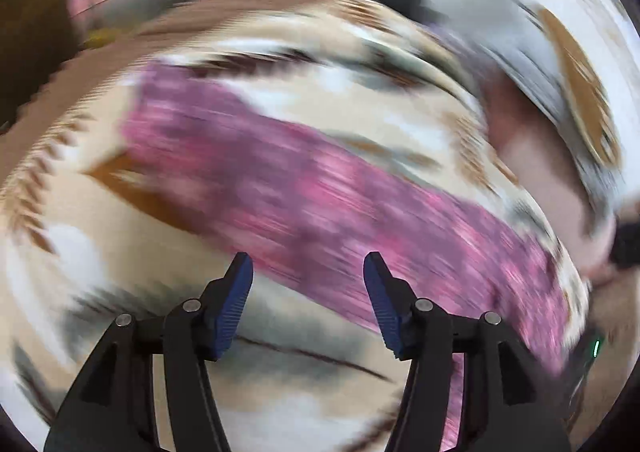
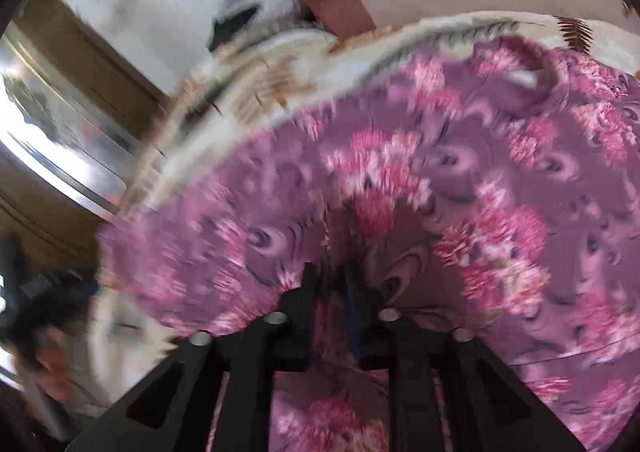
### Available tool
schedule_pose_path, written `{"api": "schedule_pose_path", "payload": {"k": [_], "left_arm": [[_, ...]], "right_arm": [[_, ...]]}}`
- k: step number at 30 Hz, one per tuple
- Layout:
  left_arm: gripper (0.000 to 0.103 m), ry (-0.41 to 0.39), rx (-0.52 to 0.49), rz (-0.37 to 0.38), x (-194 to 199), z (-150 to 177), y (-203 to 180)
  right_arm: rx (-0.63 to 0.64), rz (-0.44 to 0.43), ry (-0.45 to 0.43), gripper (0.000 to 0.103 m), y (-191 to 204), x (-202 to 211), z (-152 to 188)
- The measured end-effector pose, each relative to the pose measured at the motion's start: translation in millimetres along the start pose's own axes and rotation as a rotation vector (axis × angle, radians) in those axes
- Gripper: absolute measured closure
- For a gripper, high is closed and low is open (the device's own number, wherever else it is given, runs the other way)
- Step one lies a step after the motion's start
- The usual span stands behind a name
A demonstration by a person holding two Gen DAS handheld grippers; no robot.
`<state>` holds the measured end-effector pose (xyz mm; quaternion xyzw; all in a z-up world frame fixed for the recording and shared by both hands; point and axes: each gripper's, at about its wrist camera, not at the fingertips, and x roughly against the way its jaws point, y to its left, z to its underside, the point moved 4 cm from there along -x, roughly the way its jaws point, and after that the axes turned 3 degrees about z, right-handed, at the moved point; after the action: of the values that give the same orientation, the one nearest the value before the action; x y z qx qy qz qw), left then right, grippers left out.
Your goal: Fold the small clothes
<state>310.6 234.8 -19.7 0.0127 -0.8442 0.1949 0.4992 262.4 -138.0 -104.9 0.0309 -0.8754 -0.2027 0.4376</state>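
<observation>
No text, label, brand, number or sign can be read in either wrist view (both are smeared by motion blur, so any fine print that might be there is beyond making out).

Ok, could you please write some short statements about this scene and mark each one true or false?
1. The left tongs are open, with nothing between them. True.
2. The garment is plain blue. False: it is purple with pink flowers.
3. The garment lies on a cream blanket with a brown and grey pattern. True.
4. The right tongs stand wider apart than the left tongs. False: their fingers are almost together, while the left ones are far apart.
</observation>
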Motion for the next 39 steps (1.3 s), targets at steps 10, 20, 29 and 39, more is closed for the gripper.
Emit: {"api": "schedule_pose_path", "payload": {"k": [10, 20, 29, 39], "left_arm": [[0.033, 0.014, 0.331, 0.039, -43.9, -37.5, 86.7], [0.097, -0.026, 0.391, 0.128, -48.7, -41.3, 67.9], [0.098, -0.101, 0.252, 0.175, 6.2, -41.6, 13.8], [0.098, -0.116, 0.076, 0.251, 36.9, -17.4, -81.7]], "right_arm": [[0.068, 0.041, -0.088, 0.083, 5.7, 0.7, 11.8], [0.062, 0.033, -0.090, 0.083, 3.0, 0.1, 9.3], [0.085, 0.050, -0.060, 0.084, 6.1, 7.5, 4.3], [0.072, 0.198, -0.116, 0.080, -58.5, 68.4, 13.2]]}}
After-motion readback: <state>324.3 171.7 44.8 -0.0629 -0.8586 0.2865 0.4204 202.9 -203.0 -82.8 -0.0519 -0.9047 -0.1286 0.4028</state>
